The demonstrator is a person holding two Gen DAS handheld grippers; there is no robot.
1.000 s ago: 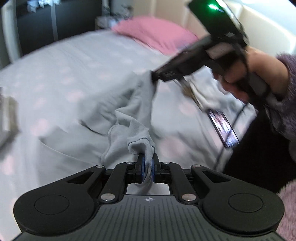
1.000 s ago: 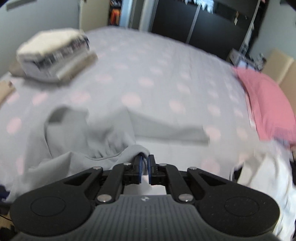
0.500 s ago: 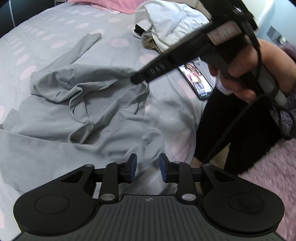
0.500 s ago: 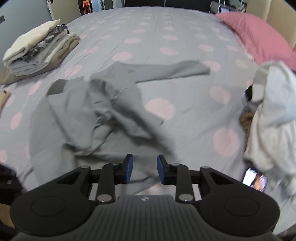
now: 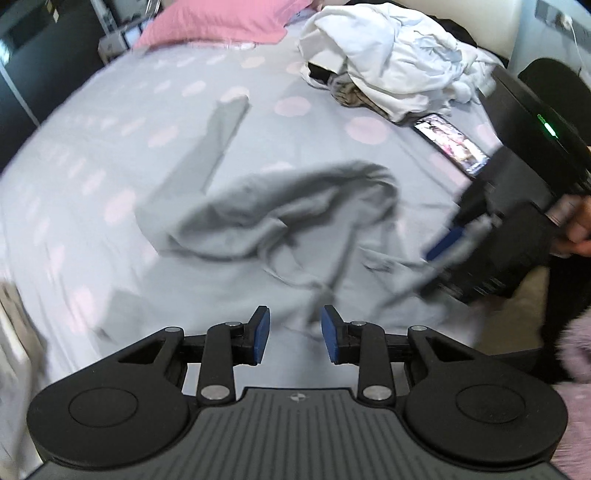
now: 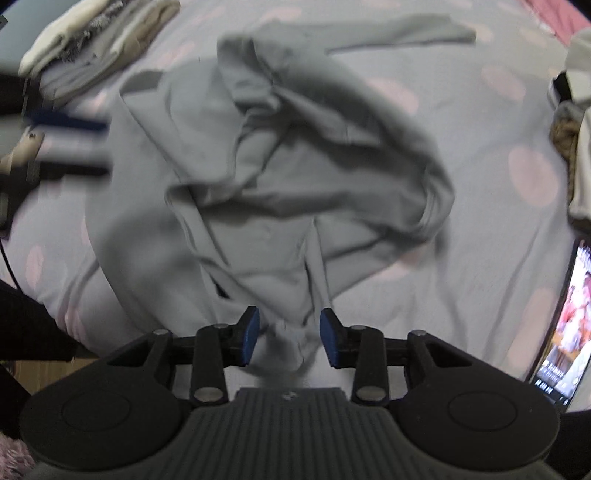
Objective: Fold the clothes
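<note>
A grey long-sleeved garment (image 5: pixel 258 221) (image 6: pixel 288 177) lies crumpled on the bed, one sleeve stretched toward the far side. My left gripper (image 5: pixel 294 334) hovers open just above its near edge, blue pads apart with nothing clamped. My right gripper (image 6: pixel 288 334) is open as well, low over a bunched fold at the garment's near hem; cloth lies between its pads but is not pinched. The right gripper (image 5: pixel 447 240) also shows blurred at the right of the left wrist view, held by a hand. The left gripper (image 6: pixel 66 140) appears blurred at the left of the right wrist view.
The bed (image 5: pixel 110 122) has a grey cover with pink dots. A pink pillow (image 5: pixel 221 20) lies at the far end. White crumpled clothes (image 5: pixel 388 55) sit beside a lit phone (image 5: pixel 452 142) (image 6: pixel 565 317). A stack of folded clothes (image 6: pixel 96 40) rests at the bed's far left.
Both grippers were shut on the grey garment a second ago, holding it up; they let go and it dropped onto the bed. Both grippers have since moved lower and closer over it.
</note>
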